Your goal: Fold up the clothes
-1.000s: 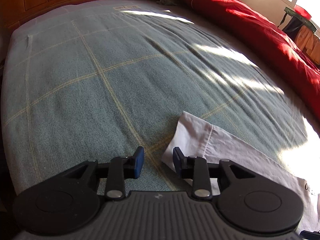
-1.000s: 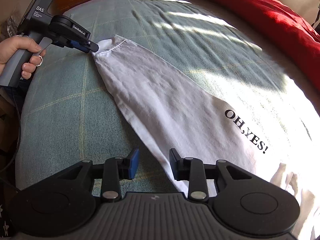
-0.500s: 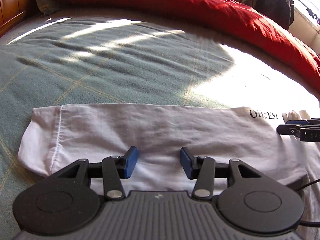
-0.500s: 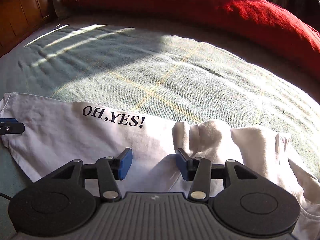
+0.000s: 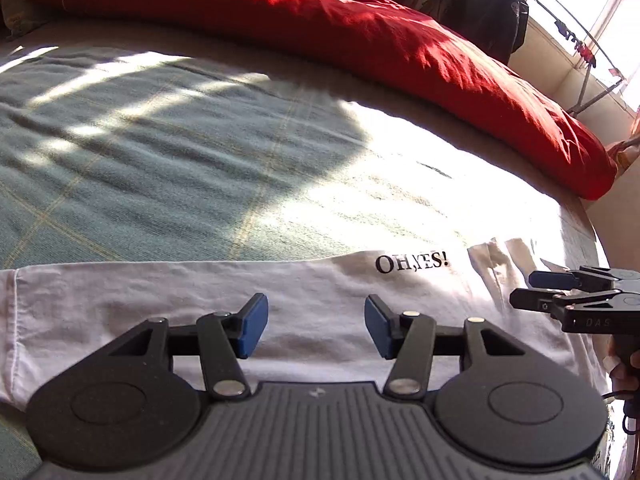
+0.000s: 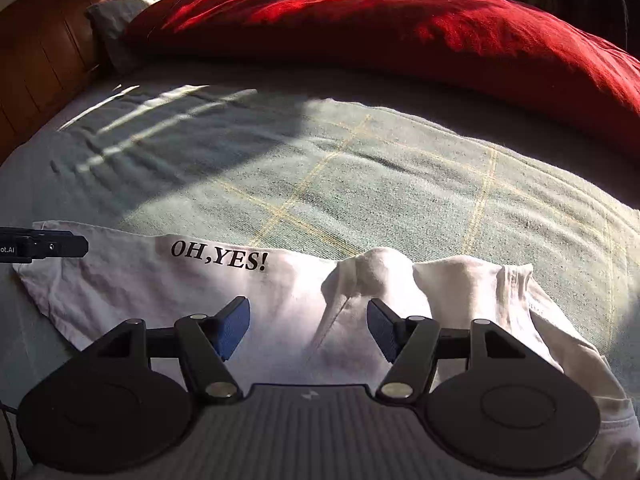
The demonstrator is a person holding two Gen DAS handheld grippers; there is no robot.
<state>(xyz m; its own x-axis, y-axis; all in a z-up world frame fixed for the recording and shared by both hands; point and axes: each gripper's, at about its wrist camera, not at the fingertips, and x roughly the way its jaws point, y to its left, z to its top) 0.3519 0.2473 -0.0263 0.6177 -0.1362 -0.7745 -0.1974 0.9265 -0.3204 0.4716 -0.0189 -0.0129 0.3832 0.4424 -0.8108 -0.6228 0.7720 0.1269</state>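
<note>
Lying lengthwise across the green blanket (image 5: pixel 168 168), the white shirt (image 5: pixel 132 304) was folded into a long strip, its right end still bunched. The left gripper (image 5: pixel 315 326) hovered over the flat part, jaws just opened, pinching nothing. The right gripper (image 6: pixel 308 330) hung above the rumpled end, jaws likewise spread and empty. The step looked like regrasping; next, each would likely need to pinch an edge before folding the strip across.

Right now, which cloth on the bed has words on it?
The white shirt, lying nearest the grippers, reads "OH,YES!" in black. The green checked blanket beneath it and the red duvet along the far side carry no words.
</note>
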